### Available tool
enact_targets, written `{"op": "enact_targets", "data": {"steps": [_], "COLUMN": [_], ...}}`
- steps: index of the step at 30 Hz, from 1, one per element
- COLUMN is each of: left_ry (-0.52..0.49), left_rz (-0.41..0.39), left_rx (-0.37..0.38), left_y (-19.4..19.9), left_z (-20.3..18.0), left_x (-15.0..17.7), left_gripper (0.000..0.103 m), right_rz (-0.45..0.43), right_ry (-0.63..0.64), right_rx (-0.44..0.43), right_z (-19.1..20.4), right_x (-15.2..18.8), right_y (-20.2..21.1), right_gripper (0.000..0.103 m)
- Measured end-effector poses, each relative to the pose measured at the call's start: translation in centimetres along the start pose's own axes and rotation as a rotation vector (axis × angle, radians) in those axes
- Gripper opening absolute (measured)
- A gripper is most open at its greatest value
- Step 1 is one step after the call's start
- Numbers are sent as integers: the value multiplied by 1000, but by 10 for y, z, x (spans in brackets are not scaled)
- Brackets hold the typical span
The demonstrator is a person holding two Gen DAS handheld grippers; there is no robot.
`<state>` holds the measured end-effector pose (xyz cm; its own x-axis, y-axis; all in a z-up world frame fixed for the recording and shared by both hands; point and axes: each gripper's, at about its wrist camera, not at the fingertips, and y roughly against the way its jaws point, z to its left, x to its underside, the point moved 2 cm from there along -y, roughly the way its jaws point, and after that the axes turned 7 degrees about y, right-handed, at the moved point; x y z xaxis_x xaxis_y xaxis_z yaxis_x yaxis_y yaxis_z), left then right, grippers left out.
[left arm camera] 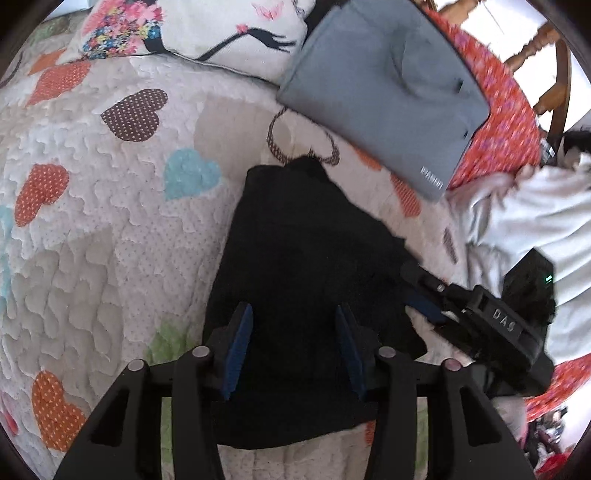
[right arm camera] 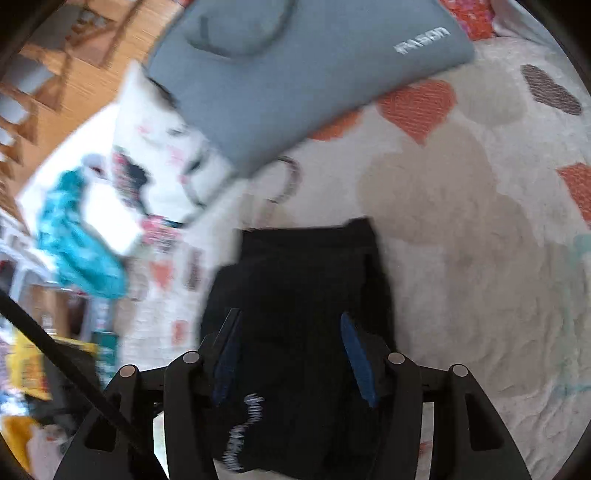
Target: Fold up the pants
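Note:
The black pants [left arm camera: 306, 266] lie folded in a compact bundle on the heart-patterned quilt [left arm camera: 110, 229]. My left gripper [left arm camera: 293, 347] is open, its blue-padded jaws spread over the near part of the bundle. My right gripper [left arm camera: 424, 291] reaches in from the right edge of the pants in the left wrist view. In the right wrist view the pants [right arm camera: 306, 280] show white lettering near the bottom, and my right gripper [right arm camera: 291, 354] is open with its jaws spread above them. Neither gripper holds the cloth.
A folded grey garment [left arm camera: 384, 85] lies beyond the pants; it also shows in the right wrist view [right arm camera: 288, 66]. A printed pillow [left arm camera: 207, 29] sits at the back. White bedding [left arm camera: 524, 214] and a red floral cloth [left arm camera: 506, 107] lie to the right. A teal cloth [right arm camera: 77, 240] lies at the bed's edge.

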<state>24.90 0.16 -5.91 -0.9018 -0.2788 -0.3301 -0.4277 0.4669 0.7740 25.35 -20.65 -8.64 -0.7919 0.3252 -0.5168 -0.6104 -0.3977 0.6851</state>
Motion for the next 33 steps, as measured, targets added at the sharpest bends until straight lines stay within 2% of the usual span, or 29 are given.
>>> {"op": "enact_targets", "data": {"steps": [2, 7, 11, 17, 19, 21, 23, 25, 28, 30, 33], "left_ry": [-10, -20, -66, -115, -138, -178, -216, -224, -196, -183, -165], "left_rz": [-5, -34, -98, -231, -302, -400, -510, -606, -743, -796, -840], "left_rx": [-8, 15, -31, -70, -94, -152, -205, -236, -282, -304, -387], "left_y": [1, 18, 34, 66, 81, 97, 117, 136, 164, 176, 187], "left_z": [-1, -3, -7, -16, -19, -24, -25, -23, -14, -9, -1], "left_x": [1, 4, 8, 25, 34, 46, 62, 80, 106, 115, 126], "left_gripper": [47, 47, 47, 47, 47, 48, 56, 80, 96, 102, 103], "right_rz": [-17, -67, -81, -84, -80, -93, -117, -127, -119, -114, -106], "right_ry": [26, 8, 29, 47, 62, 100, 148, 166, 147, 147, 174], "right_rx": [54, 58, 107, 144, 155, 184, 232, 257, 249, 260, 283], "right_z": [1, -3, 0, 12, 20, 29, 38, 43, 43, 43, 46], "right_x": [-1, -2, 3, 29, 41, 51, 64, 79, 100, 114, 133], "right_y": [6, 30, 45, 66, 71, 79, 89, 99, 109, 113, 118], "right_gripper": [59, 60, 60, 60, 60, 60, 61, 63, 65, 65, 66]}}
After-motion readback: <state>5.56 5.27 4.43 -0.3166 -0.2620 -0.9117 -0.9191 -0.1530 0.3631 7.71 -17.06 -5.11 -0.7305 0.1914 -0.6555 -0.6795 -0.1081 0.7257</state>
